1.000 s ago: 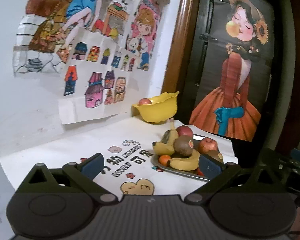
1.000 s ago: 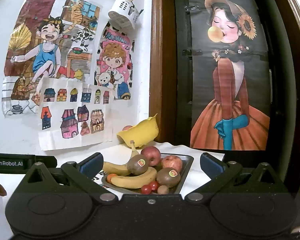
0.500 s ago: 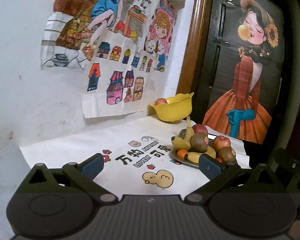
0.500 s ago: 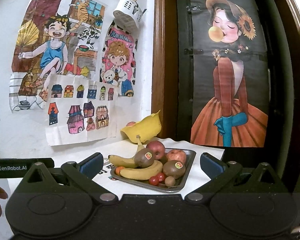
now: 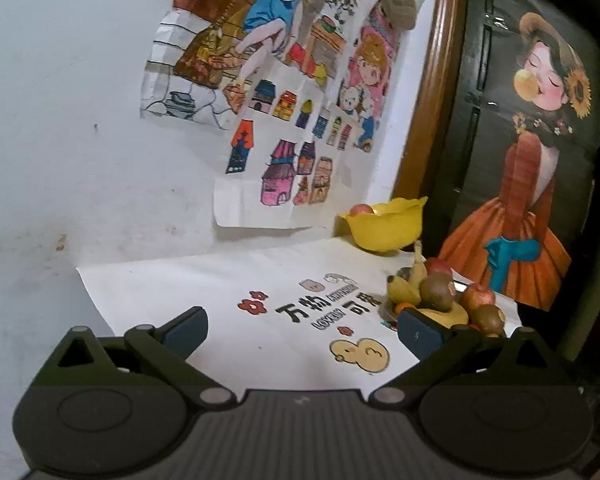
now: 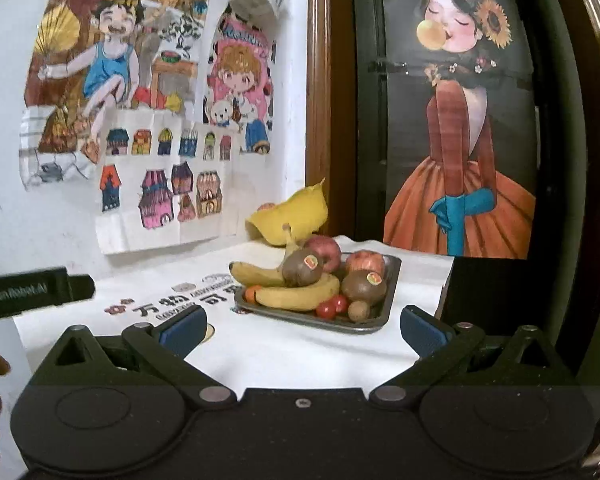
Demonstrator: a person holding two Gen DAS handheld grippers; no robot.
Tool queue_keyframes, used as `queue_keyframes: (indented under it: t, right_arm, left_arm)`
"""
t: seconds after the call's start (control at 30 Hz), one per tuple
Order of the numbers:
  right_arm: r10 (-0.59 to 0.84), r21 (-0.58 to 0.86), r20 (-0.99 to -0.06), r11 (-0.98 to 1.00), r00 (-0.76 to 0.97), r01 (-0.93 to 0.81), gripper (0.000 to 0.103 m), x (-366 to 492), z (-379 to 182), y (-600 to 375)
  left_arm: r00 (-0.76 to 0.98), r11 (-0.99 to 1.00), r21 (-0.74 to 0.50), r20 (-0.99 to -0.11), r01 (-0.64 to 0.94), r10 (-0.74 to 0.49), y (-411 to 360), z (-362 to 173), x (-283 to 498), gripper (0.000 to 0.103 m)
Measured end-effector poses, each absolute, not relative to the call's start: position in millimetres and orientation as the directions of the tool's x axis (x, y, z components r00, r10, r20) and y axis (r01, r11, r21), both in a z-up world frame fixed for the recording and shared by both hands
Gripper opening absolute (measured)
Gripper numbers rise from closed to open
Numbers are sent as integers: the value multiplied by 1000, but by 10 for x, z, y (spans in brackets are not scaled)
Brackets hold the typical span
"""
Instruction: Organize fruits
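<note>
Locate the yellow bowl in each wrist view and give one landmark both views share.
Left wrist: the yellow bowl sits right of centre at mid-height, at the table's far edge behind the fruit tray.
Right wrist: the bowl is just above centre, directly behind the tray, partly hidden by a banana stem.
Shared landmark: the poster of a girl in an orange dress, right of the bowl in both.

My left gripper [image 6: 28,292]: "GenRobot.AI" | tablecloth [image 5: 204,288]: "万物可爱", "LOVELY" | pink wall drawing [image 6: 240,76]: heading unreadable | my kiwi stickers [image 6: 311,261]: illegible
</note>
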State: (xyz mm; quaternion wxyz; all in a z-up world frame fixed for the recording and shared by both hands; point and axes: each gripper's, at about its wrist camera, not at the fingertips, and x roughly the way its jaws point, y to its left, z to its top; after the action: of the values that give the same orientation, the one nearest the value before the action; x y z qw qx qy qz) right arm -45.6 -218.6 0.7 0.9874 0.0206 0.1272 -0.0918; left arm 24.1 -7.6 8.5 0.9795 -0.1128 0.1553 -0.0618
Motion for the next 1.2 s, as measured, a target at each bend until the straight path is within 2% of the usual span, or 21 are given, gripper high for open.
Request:
queue_keyframes:
  t: [0.23, 0.4, 0.67, 0.9, 1.2]
  right_arm:
    - [-170, 67, -253, 979, 952, 193, 102, -122, -142, -2239]
    - [-104, 130, -321, 980, 941, 153, 102, 105, -191, -2243]
    - [-70, 191, -298, 973, 952, 131, 102, 20, -254, -2294]
    - [-150, 101, -276, 978, 949, 184, 102, -31, -232, -2261]
    - [-112, 106, -321, 982, 941, 153, 102, 11, -280, -2288]
  left_arm:
    - [944, 982, -185, -318, 29, -88, -73, -69, 473, 103]
    - [936, 987, -160, -345, 13, -68, -69, -127, 584, 103]
    - [940, 989, -146, -336, 7, -56, -196, -194, 504, 103]
    - [937, 991, -136, -345, 17, -63, -231, -213, 523, 103]
    - [932, 990, -142, -360, -8, -44, -167, -241, 512, 103]
